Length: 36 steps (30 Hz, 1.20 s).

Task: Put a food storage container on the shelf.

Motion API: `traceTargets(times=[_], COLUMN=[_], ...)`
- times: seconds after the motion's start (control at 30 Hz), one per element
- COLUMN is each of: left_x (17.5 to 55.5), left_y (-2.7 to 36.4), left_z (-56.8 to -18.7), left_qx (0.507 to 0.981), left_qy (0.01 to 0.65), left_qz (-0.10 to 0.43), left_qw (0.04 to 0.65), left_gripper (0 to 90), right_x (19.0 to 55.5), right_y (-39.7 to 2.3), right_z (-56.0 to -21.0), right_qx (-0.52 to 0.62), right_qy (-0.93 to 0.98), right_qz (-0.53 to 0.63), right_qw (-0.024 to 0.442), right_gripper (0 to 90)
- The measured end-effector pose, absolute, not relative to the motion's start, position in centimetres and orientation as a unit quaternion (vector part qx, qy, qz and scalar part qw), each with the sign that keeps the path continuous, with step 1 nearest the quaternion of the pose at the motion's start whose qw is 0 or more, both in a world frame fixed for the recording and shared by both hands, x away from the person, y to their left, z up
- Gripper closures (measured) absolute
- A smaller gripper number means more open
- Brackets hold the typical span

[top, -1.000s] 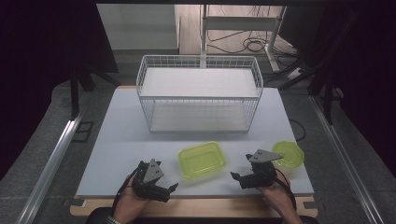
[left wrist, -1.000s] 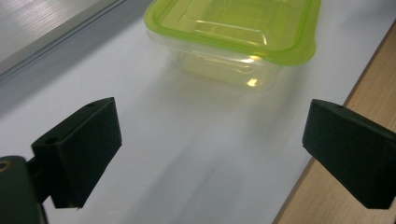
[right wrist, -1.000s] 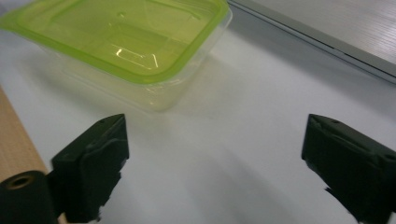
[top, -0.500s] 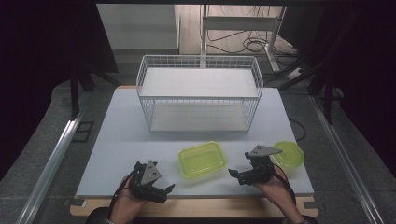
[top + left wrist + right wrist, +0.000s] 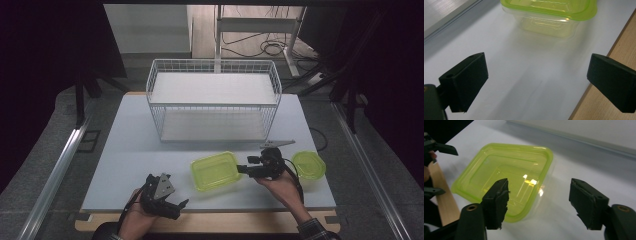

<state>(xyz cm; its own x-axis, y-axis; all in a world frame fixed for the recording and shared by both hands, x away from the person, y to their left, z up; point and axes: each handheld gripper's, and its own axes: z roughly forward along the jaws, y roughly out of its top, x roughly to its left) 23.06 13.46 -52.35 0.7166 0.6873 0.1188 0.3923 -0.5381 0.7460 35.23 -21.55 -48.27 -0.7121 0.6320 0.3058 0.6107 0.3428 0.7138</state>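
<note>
The rectangular green-lidded container [image 5: 215, 171] lay near the front of the white table [image 5: 125, 150], between the two grippers. The right gripper [image 5: 242, 169] pointed left at it, its tips just beside the container's right edge. In the right gripper view the jaws stood partly apart around that near corner of the container [image 5: 506, 175], with a gap on both sides and nothing pressed between them; they had just been closing from a wider stance.

The left gripper [image 5: 181, 205] rested at the near edge of the table, to the left of and nearer than the container, well short of it. In the left gripper view its jaws gaped wide over bare tabletop, holding nothing, with the container [image 5: 551, 15] farther ahead.

Through its clear walls and translucent lid the container appeared empty. A second, round green-lidded container [image 5: 309, 166] stood just right of the right hand [image 5: 280, 187], near the table's right edge; its contents could not be made out. Farther back, the white wire basket [image 5: 214, 102] stood across the middle of the table with nothing inside it.
</note>
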Motion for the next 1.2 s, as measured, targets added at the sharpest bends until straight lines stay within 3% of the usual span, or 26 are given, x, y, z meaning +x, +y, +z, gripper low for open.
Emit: traceTargets(times=[0.2,0.5,0.67,0.93,1.2], left_x=[22.9,22.8,22.7,22.6,22.6], left_y=[13.6,13.7,13.6,13.4,13.4], left_z=[-52.2,-52.1,-52.1,-52.1,-52.1], left_qx=[0.851,0.853,0.855,0.859,0.859], left_qy=[0.317,0.314,0.309,0.303,0.3], left_qz=[0.215,0.22,0.22,0.224,0.226], left_qw=[0.359,0.354,0.352,0.348,0.348], left_gripper=[3.5,3.6,3.8,3.9,3.9], right_x=[36.7,38.7,38.9,39.4,38.8], right_y=[-20.7,-20.5,-20.3,-20.9,-20.6], right_z=[-48.8,-50.1,-50.5,-50.7,-50.0], right_qx=[0.39,0.421,0.42,0.442,0.438], right_qy=[0.817,0.799,0.804,0.774,0.773], right_qz=[0.423,0.42,0.409,0.417,0.422], right_qw=[-0.021,-0.083,-0.096,-0.179,-0.178], right_gripper=[45.4,54.0,64.7,78.3,80.0])
